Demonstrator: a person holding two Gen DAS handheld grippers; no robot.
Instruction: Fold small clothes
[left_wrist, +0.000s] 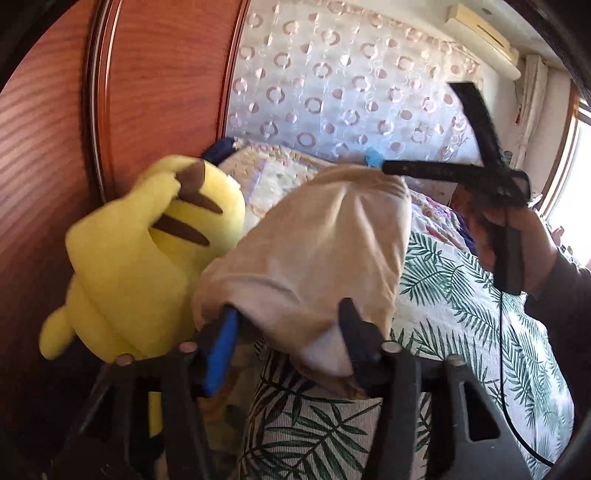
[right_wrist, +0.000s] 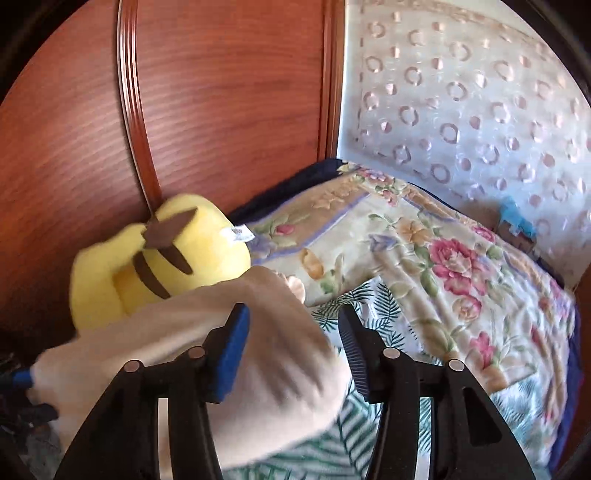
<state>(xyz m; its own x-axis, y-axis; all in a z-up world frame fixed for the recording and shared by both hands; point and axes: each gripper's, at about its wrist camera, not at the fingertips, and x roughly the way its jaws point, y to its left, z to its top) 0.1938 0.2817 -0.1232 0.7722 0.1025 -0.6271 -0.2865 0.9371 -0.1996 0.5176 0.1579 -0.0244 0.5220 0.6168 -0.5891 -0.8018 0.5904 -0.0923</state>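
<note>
A small beige garment (left_wrist: 314, 240) hangs bunched over the palm-leaf bed sheet (left_wrist: 461, 314). My left gripper (left_wrist: 288, 310) is open at its near end. The cloth drapes loosely between the blue pad (left_wrist: 221, 350) and the black finger, and neither presses on it. My right gripper (left_wrist: 424, 127), held by a hand (left_wrist: 524, 240), stands open at the garment's far end. In the right wrist view the right gripper (right_wrist: 293, 314) is open, and the blurred beige garment (right_wrist: 166, 325) lies across its left finger. A blue pad (right_wrist: 20, 377) of the left gripper shows at the left edge.
A yellow plush toy (left_wrist: 140, 258) leans against the wooden panel (left_wrist: 147, 92), close to the left of the garment. A floral blanket (right_wrist: 424, 258) lies folded farther back on the bed. A patterned curtain (left_wrist: 351, 92) hangs behind. A cable (left_wrist: 502, 350) trails from the right gripper.
</note>
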